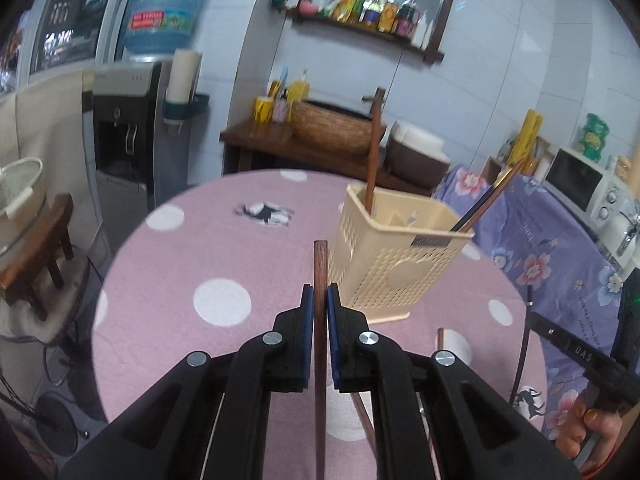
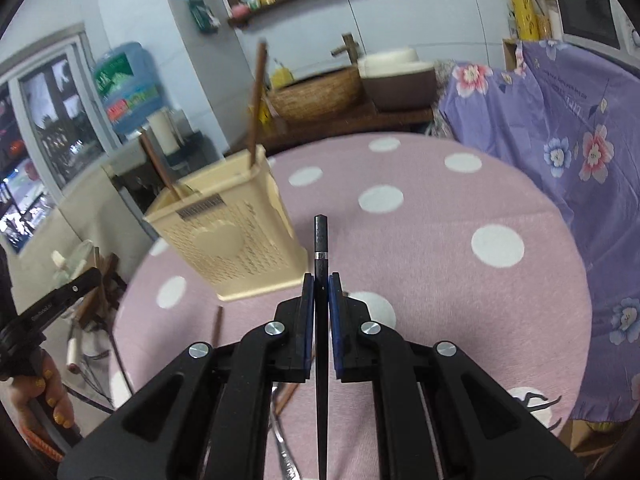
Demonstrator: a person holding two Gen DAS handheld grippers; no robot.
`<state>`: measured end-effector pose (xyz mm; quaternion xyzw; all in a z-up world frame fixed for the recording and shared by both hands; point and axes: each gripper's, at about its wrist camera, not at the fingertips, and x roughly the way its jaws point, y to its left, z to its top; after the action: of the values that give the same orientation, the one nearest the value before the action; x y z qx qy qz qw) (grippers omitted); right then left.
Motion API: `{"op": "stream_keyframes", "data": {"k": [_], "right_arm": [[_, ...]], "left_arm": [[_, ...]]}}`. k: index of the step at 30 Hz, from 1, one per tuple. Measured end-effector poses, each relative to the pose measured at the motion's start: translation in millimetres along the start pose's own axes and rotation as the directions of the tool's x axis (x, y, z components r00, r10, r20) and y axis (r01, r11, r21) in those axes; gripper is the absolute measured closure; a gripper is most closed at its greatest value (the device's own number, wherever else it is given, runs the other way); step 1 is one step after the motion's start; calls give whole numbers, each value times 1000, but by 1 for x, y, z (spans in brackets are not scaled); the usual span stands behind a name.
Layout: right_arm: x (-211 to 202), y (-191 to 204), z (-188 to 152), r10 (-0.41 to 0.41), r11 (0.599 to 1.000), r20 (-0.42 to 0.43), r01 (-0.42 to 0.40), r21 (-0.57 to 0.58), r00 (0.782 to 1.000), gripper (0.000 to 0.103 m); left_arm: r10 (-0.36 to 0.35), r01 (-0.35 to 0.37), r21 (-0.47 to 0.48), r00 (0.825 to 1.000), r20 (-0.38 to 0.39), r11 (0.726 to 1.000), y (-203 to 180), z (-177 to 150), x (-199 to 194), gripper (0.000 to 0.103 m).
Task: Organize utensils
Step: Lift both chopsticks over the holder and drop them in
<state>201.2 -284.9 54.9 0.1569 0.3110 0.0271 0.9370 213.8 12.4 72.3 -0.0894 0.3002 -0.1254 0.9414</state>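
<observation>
The left gripper (image 1: 320, 304) is closing its blue pads on a brown wooden chopstick (image 1: 321, 264), jaws narrowed to the width of the stick, with the blunt end poking out ahead and the rest running back under the camera. A chopstick like this is probably light, stiff and a little slick, so a grip near the thick end, as here, is giving the most wood to press on and should be keeping it from swivelling.

Just to the right of it, the cream perforated holder (image 1: 396, 256) is standing upright on the table with one brown stick (image 1: 375, 148) rising from its far compartment and a dark pair (image 1: 486, 204) leaning out of the near right one. More brown sticks (image 1: 440, 340) are lying on the cloth near the holder's foot.

The right gripper (image 2: 321, 296) is pinching a black chopstick (image 2: 321, 236) in the same way, jaws nearly together, its banded thick end pointing forward, with the holder (image 2: 236, 240) to its left. Both sticks look easy to drop in end-first; the thin plastic holder may tip if knocked.

The table (image 2: 500, 320) is wearing a pink cloth with white dots, soft and likely grippy. Beyond it, a water dispenser (image 1: 132, 120), a wooden sideboard (image 1: 280, 140), a wall shelf (image 1: 368, 20) and a microwave (image 1: 576, 188) are crowding a small kitchen.
</observation>
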Motion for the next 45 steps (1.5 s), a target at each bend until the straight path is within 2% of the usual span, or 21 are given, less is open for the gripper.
{"op": "stream_keyframes", "data": {"k": [5,10,23,30,34,37,42,45], "right_arm": [[-47,6,15,20,999,99,-16,-38,995,95],[-63,9,22,27,998,128,-20,-54,991,95],[-61,14,29,23,997,111,-15,-74,994,95],[-61,20,41,59,994,80,-52,-92,995,95],[-68,37,68,99,987,102,-85,-138,990,95],[-71,58,100,124,980,133,-100,-172,983,95],[-72,92,165,124,979,232,-82,-185,965,95],[-65,101,193,120,985,282,-79,-152,952,95]], "left_arm": [[-14,15,-9,999,48,1000,10,7,-27,95],[-14,16,-17,996,83,1000,13,11,-41,95],[-8,8,0,994,108,1000,13,21,-48,95],[-53,52,7,993,109,999,11,39,-53,95],[-85,80,37,985,148,996,1,70,-67,95],[-99,87,72,977,189,994,-15,101,-77,95],[-104,74,122,959,265,990,-49,151,-85,95],[-72,31,137,950,303,990,-69,171,-74,95]]}}
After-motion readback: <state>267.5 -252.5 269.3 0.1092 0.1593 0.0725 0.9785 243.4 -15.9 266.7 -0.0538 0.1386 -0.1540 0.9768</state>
